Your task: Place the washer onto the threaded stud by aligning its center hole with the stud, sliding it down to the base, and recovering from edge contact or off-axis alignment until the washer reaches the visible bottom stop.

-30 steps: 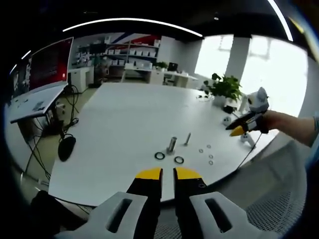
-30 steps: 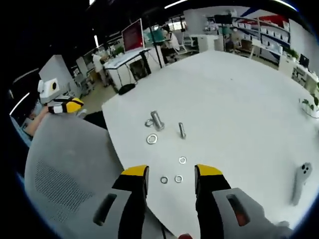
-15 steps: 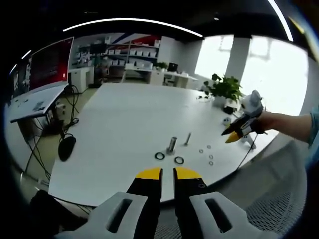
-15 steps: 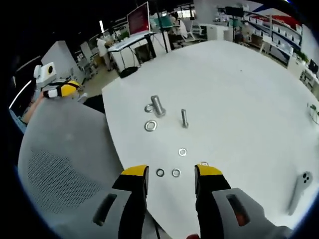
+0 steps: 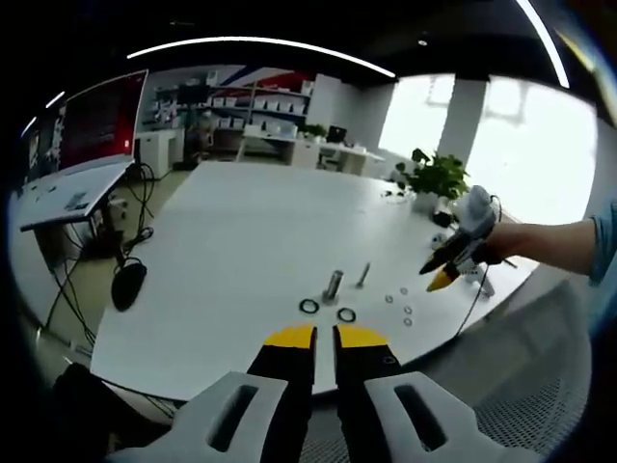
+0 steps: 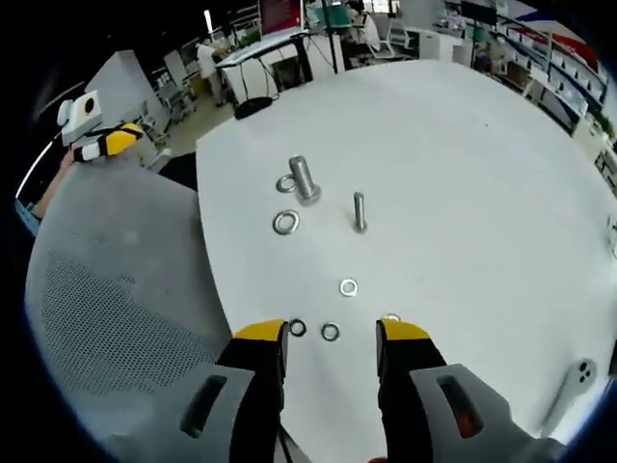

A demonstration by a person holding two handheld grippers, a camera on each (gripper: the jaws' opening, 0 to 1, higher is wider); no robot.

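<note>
On the white table stand a thick threaded stud and a thin stud. Two large washers lie by the thick one, and several small washers lie to the right. My left gripper is shut and empty, short of the table's near edge. In the right gripper view, my right gripper is open over the table edge. Small washers lie just between and ahead of its jaws. The thin stud and thick stud stand farther on. The right gripper also shows from the left gripper view.
A grey mesh chair back sits left of the table edge. A white controller lies at the lower right. A potted plant stands at the table's far side. The left gripper appears beyond the chair.
My right gripper has moved down and in toward the small washers, which now lie at its jaw tips. The left gripper has stayed put.
</note>
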